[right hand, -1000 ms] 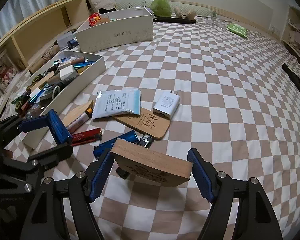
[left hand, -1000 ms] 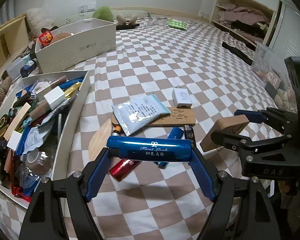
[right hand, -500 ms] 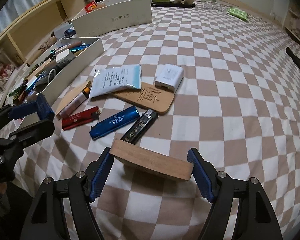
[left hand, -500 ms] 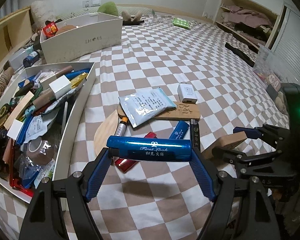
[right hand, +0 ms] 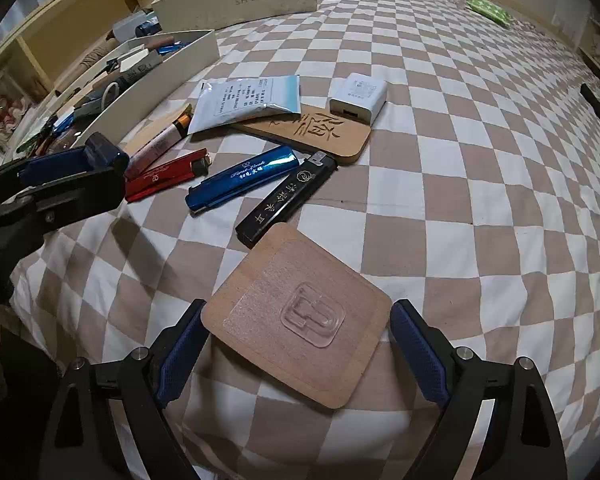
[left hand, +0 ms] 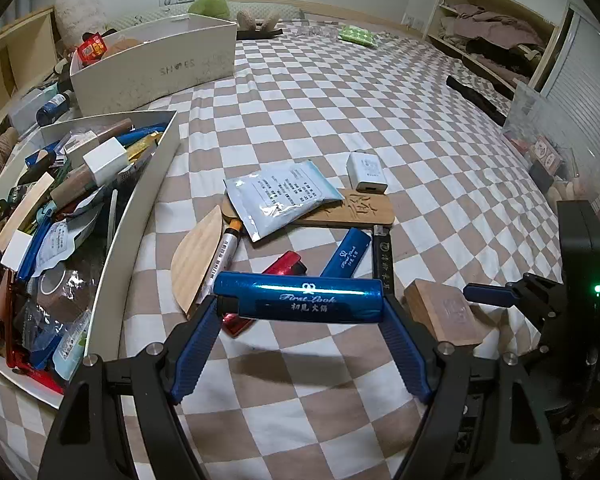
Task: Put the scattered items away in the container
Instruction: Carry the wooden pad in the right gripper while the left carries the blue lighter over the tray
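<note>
Gripper on the left (left hand: 300,312) clamps a blue lighter (left hand: 298,298) end to end across its pads, above the bed (left hand: 380,128) just right of the white container (left hand: 148,216). It looks light, rigid and glossy, so likely slippery; the lengthwise hold suits it. The right gripper (right hand: 296,348) is opening, its pads clear of the wooden square (right hand: 296,316) lying flat between them. That piece looks stiff and thin, best taken by opposite edges. More lighters, a sachet (left hand: 278,196), a charger (left hand: 366,172) and a carved plaque (left hand: 360,210) lie close together. The container is crowded; open bed lies to the right.
</note>
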